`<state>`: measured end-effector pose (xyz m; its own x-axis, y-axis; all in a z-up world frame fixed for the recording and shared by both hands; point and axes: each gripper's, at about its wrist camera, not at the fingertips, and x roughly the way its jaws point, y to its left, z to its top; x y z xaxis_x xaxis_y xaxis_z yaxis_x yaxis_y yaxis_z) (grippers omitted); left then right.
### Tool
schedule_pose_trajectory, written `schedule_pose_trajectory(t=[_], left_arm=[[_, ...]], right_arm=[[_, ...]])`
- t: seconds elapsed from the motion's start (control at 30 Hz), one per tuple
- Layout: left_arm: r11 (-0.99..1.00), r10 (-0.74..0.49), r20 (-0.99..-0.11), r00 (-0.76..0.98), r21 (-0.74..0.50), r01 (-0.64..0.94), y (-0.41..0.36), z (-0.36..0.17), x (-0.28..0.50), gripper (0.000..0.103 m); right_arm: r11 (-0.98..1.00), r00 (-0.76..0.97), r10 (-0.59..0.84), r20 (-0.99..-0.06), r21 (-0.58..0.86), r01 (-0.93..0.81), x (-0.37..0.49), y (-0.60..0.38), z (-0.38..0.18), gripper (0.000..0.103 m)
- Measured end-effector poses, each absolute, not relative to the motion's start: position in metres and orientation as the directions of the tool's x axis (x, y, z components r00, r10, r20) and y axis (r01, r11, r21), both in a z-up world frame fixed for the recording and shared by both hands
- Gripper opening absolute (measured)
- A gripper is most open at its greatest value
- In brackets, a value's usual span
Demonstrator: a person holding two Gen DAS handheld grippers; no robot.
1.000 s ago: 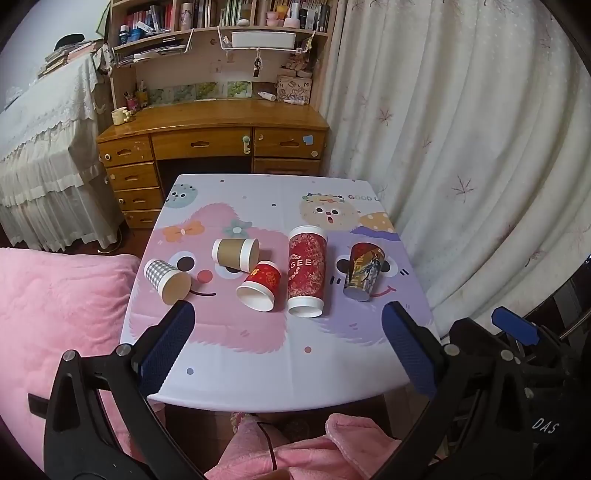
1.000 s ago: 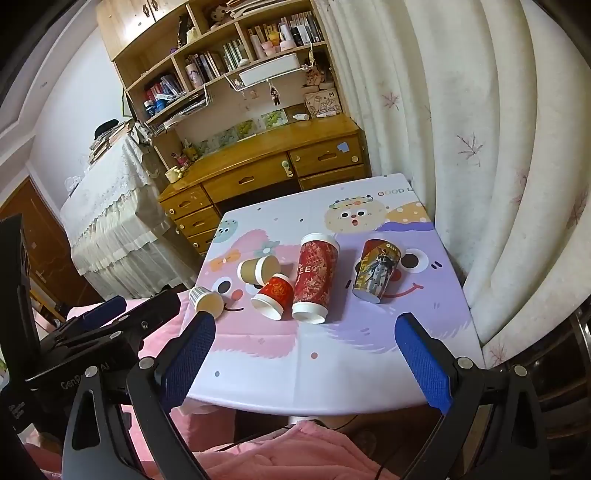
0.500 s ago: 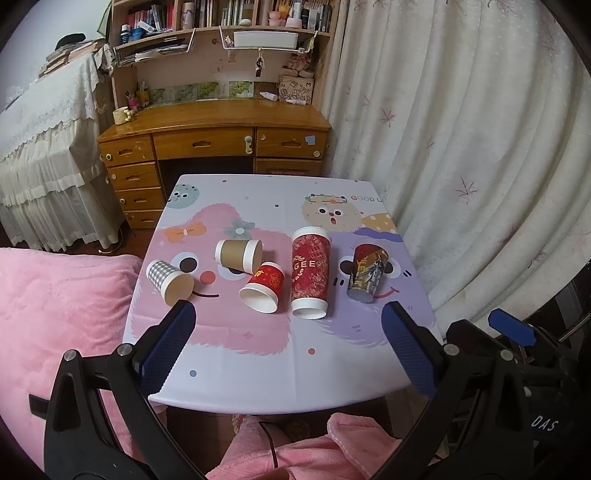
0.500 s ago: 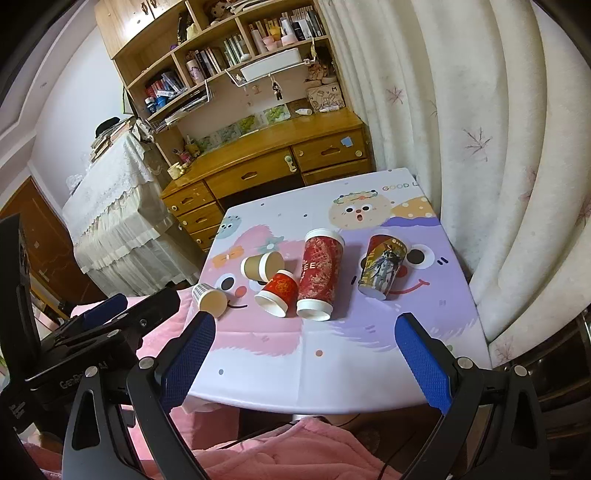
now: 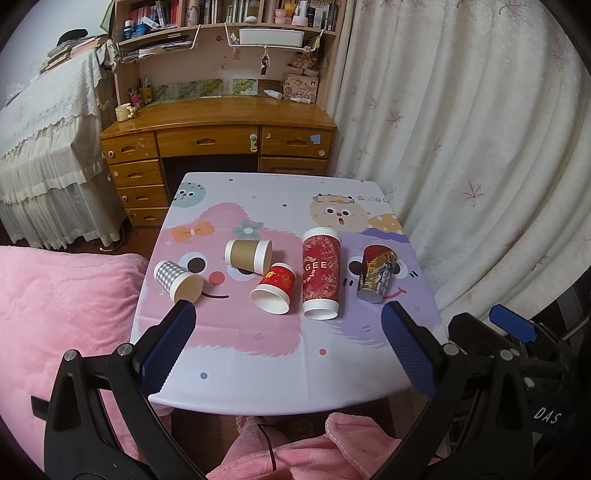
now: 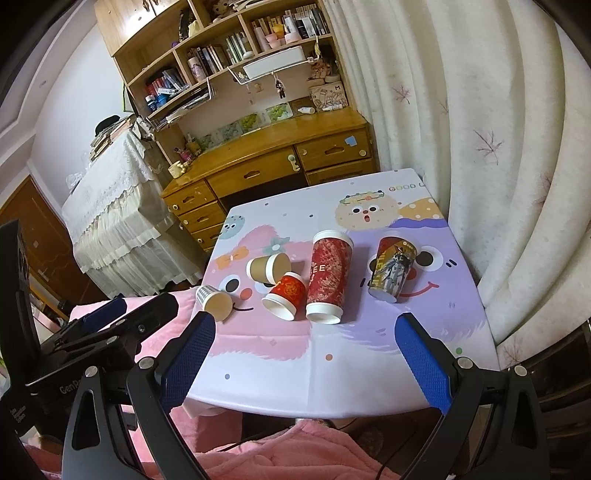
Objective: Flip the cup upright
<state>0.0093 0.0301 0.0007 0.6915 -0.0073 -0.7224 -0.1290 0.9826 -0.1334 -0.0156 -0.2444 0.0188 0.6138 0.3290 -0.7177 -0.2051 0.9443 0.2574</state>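
Both the left gripper [image 5: 282,336] and right gripper [image 6: 304,349] hang released and empty, short of the cartoon-print table [image 5: 258,354].

Five paper cups lie toppled there. The small red cup [image 5: 275,286] lies just left of the tall red patterned cup [image 5: 320,273] and touches the brown kraft cup [image 5: 248,255] behind it, so a careless reach risks rolling a neighbour; the grey checked cup [image 5: 178,278] and dark illustrated cup [image 5: 376,273] lie apart either side.

Home bedroom: wooden desk [image 5: 218,122] with bookshelves [image 5: 225,22], lace-draped bed [image 5: 44,122], curtains [image 5: 461,129].
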Motion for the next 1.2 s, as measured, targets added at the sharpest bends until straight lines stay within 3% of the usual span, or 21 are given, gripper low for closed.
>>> schedule_pose_trajectory(t=[0.73, 1.2], left_arm=[[0.984, 0.018, -0.721, 0.693, -0.109, -0.140, 0.050, 0.020, 0.011, 0.099], [0.984, 0.023, -0.718, 0.696, -0.107, -0.144, 0.057, 0.021, 0.008, 0.093]], right_arm=[[0.946, 0.635, 0.322, -0.702, 0.250, -0.204, -0.010, -0.226, 0.038, 0.099], [0.941, 0.624, 0.338, -0.705, 0.240, -0.238, -0.013, -0.205, 0.044, 0.099]])
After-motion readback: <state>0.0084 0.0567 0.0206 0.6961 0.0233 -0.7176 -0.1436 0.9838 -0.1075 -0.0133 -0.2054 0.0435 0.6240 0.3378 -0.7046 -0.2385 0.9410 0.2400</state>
